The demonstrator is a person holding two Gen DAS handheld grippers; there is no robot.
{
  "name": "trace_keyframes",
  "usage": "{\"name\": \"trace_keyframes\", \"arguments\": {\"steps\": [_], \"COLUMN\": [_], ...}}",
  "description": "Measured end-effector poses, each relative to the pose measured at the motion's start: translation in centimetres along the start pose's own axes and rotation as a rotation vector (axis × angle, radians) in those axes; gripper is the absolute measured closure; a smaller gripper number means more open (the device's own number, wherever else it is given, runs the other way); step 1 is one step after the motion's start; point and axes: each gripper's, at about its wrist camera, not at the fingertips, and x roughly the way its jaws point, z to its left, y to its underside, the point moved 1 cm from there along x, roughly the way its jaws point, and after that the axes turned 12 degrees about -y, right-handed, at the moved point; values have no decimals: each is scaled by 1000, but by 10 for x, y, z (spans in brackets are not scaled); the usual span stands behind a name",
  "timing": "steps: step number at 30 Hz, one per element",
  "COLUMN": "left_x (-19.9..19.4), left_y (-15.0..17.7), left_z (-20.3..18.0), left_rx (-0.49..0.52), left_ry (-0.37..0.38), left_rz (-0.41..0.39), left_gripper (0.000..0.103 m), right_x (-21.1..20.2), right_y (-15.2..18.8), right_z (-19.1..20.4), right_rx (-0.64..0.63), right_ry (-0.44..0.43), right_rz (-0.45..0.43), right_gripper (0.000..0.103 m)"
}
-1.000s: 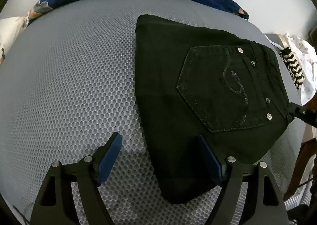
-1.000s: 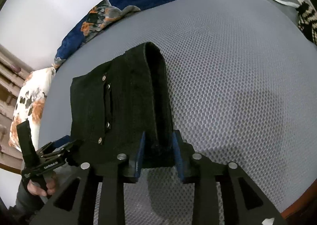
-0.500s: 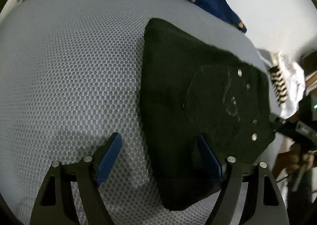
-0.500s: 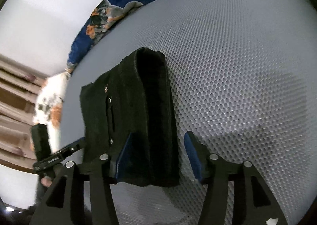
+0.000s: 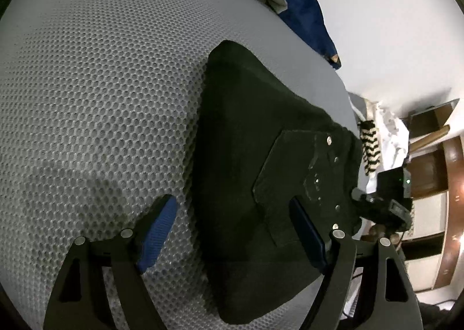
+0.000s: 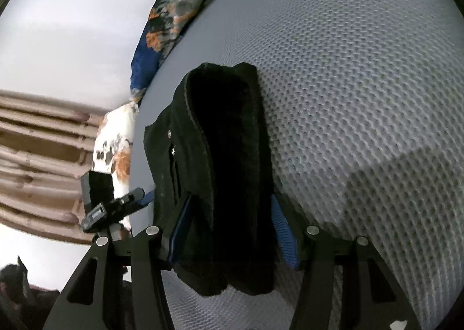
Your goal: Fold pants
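Lying folded into a thick black bundle, the pants [image 5: 261,173] rest on the grey mesh mattress [image 5: 95,92] toward its right edge, pocket up. Both the left gripper [image 5: 232,231] and the right gripper [image 6: 232,228] stand spread wide, straddling the bundle without pinching it. A blue blanket [image 6: 162,19] lines the far edge.

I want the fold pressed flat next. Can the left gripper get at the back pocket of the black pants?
Probably yes: the left gripper is open over the black pants, and the back pocket faces up, uncovered.
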Motion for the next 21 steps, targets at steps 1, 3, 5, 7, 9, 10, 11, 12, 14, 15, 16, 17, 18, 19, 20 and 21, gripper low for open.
{"name": "trace_keyframes", "arguments": {"steps": [1,3,5,7,9,10,11,12,14,15,16,17,18,19,20,21], "left_x": [0,1,6,11,14,15,16,17,18,19,18,16,14,11,5,3], "left_y": [-5,-14,-16,-20,-22,-22,-22,-22,-22,-23,-23,-23,-23,-21,-19,-18], "left_z": [-1,-4,-15,-22,-27,-29,-33,-34,-40,-42,-43,-45,-45,-43,-43,-47], "left_rx": [1,5,20,26,27,30,40,43,54,50,41,27,24,25,35,48], "left_ry": [9,10,-1,4,2,-2,-10,-20,-50,-62,-63,-69,-70,-73,-87,-100], "left_rz": [1,-3,-18,-16,-29,-33,-40,-42,-53,-58,-61,-72,-78,-84,-96,-105], "left_gripper": [24,27,31,35,36,37,40,44,58,61,68,75,79,80,83,85], "right_x": [2,7,13,16,22,23,25,25,24,23,22,22,19,19,19,17], "right_y": [-1,-4,-8,-11,-16,-17,-18,-18,-16,-13,-13,-11,-9,-8,-9,-7], "right_z": [0,0,-1,-4,-6,-6,-7,-6,-3,1,4,9,16,20,23,29], "right_rx": [-7,-16,-18,-11,-1,4,11,12,2,-8,-12,-17,-28,-33,-34,-37], "right_ry": [-5,-23,-35,-49,-77,-83,-88,-87,-64,-51,-45,-35,-21,-15,-13,-10], "right_rz": [11,33,44,43,33,24,12,3,-14,-28,-40,-52,-67,-79,-87,-100], "right_gripper": [54,57,58,59,61,62,63,67,71,74,76,76,77,78,79,79]}}
